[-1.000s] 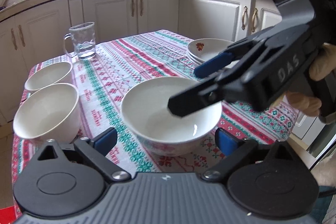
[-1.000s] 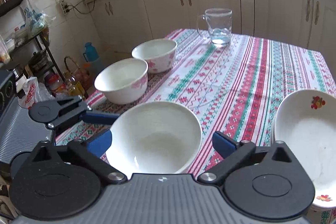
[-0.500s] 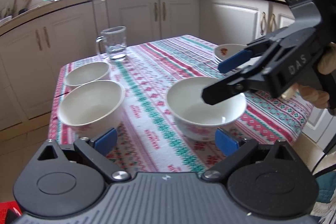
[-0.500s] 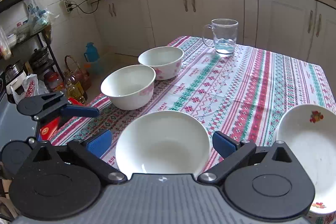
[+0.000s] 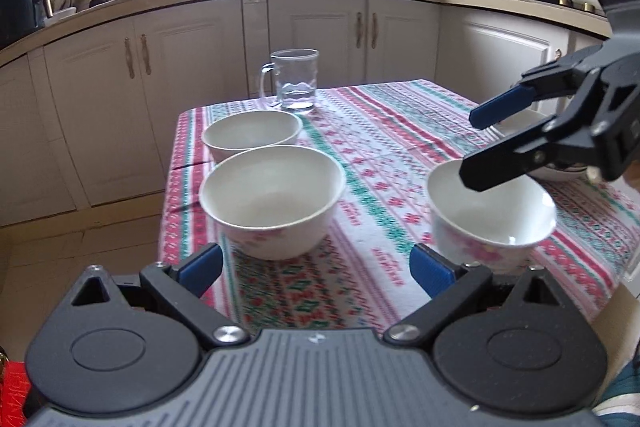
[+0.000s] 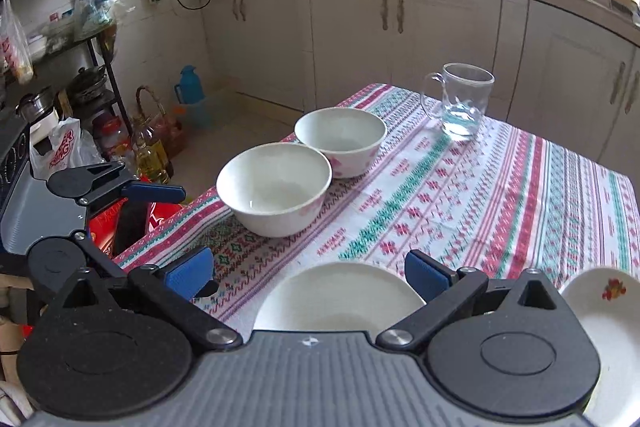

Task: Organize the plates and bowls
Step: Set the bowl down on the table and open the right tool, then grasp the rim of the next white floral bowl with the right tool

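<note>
Both claws spread wide, nothing pinched: left gripper (image 5: 316, 265) just short of middle floral bowl (image 5: 272, 199), right gripper (image 6: 308, 275) hovering over nearest bowl (image 6: 340, 293).

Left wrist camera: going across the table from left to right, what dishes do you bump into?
White bowl with pink flowers, nearest the left gripper → clear glass mug holding a little water → white flowered bowl under the right gripper.
</note>
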Tool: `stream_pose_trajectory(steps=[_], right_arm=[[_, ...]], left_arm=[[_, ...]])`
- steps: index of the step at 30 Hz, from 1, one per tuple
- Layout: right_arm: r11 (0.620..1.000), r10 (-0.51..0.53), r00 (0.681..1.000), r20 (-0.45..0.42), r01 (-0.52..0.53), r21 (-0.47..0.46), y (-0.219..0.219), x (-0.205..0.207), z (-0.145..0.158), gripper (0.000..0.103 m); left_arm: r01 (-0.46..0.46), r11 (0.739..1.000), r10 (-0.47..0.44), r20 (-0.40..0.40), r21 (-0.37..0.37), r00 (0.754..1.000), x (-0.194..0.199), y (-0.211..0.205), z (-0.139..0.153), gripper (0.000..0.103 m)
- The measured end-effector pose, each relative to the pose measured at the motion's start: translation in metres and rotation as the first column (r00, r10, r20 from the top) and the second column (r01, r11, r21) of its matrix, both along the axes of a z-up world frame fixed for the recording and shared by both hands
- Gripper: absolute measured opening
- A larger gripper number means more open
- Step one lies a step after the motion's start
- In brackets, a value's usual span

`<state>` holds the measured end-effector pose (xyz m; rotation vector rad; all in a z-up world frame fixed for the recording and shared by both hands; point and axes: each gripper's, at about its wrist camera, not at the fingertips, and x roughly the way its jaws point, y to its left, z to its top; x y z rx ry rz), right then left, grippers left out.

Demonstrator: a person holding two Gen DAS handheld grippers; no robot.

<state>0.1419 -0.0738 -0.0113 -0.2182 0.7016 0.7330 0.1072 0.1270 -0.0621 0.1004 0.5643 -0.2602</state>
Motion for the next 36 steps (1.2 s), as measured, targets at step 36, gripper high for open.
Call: stream_pose_trajectory(steps=[36], right_arm=[[0.988,0.11,0.988,-0.108,-0.121,-0.099,0.089,0.107,-0.037,0.082]], left_arm=[[0.051,0.999,-0.051,-0.008,0.01,0.999,0.063,0.02,-0.025,0.095]])
